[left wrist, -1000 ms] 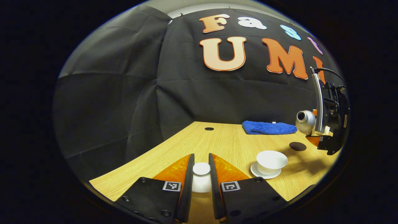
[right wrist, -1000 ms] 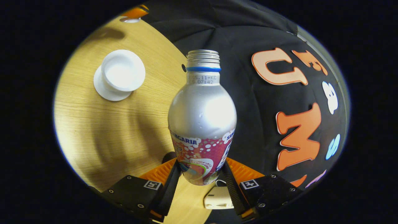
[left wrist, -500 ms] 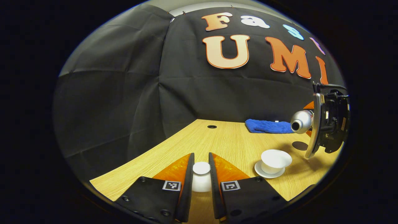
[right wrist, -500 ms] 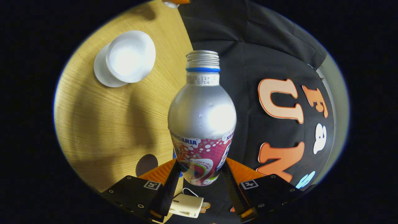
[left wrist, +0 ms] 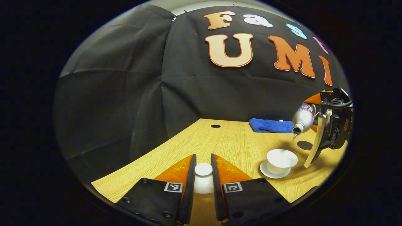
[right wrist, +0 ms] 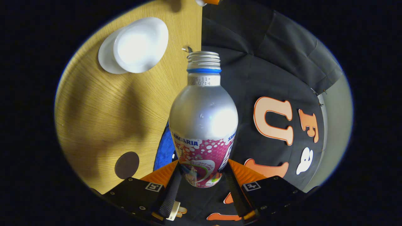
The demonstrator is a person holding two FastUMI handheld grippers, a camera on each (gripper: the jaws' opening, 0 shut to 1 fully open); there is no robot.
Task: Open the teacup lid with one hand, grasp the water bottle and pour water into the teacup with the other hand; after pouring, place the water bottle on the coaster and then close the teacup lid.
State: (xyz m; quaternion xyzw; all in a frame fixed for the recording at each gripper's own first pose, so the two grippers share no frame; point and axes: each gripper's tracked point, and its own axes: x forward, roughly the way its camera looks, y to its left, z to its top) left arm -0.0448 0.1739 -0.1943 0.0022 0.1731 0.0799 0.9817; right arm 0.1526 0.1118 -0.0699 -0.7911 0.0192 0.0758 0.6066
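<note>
Water bottle (right wrist: 203, 119) is clamped low on its body by the right gripper (right wrist: 201, 185), tipped mouth-down above the teacup (left wrist: 281, 160). A thin stream leaves the mouth in the left gripper view, so pouring looks just begun; I can't tell if it lands inside the cup. Grip near the base keeps the neck clear for aiming. Left gripper (left wrist: 203, 188) pinches the lid (left wrist: 203, 177) by its knob, parked aside over the table (left wrist: 220, 144) so the cup stays open. Coaster (left wrist: 304, 145) waits just behind the cup for the set-down.
</note>
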